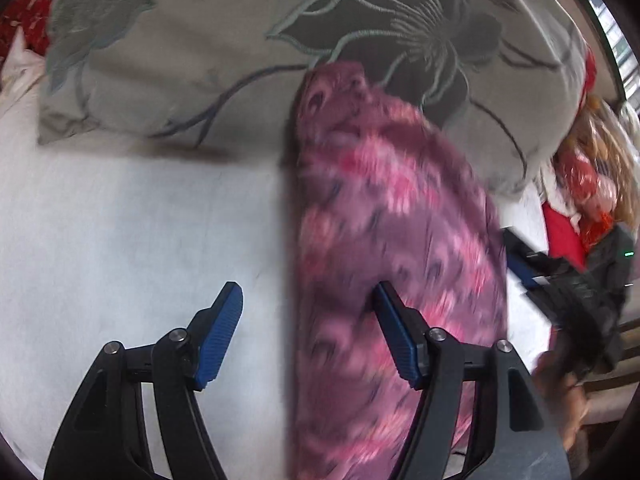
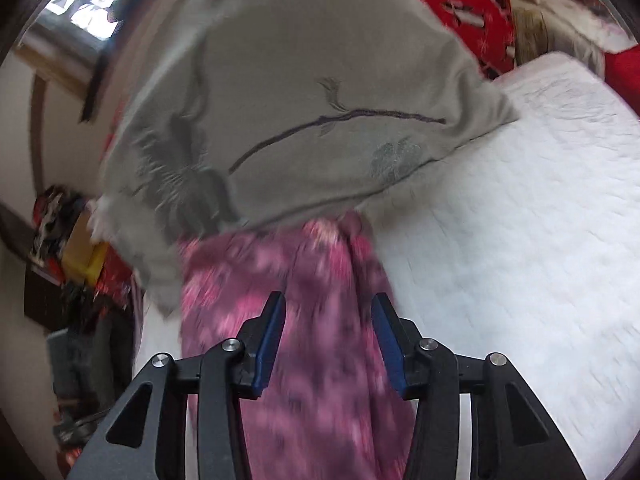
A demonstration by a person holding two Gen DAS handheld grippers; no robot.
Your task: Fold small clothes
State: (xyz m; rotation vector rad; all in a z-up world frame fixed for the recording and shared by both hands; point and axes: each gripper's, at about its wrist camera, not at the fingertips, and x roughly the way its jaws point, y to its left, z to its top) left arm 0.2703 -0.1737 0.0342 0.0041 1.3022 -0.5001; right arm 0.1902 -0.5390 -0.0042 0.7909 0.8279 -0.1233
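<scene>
A pink and purple patterned garment [image 1: 384, 216] lies in a long strip on the white bed sheet [image 1: 120, 220], its far end against a grey pillow. My left gripper [image 1: 307, 292] hangs open above the garment's left edge, the right finger over the cloth and the left finger over bare sheet. My right gripper [image 2: 328, 304] is open too, its blue pads [image 2: 272, 340] standing apart over the same garment [image 2: 320, 380] with no cloth pinched between them. In the left wrist view the right gripper [image 1: 560, 280] shows at the garment's right side. Both views are motion-blurred.
A grey pillow [image 1: 240, 40] with dark embroidered flowers lies across the head of the bed. Red patterned bedding [image 2: 472, 8] lies behind it. A doll in red [image 1: 588, 176] sits at the bed's right side. A window [image 2: 88, 8] and a cluttered shelf [image 2: 68, 248] lie past the bed's edge.
</scene>
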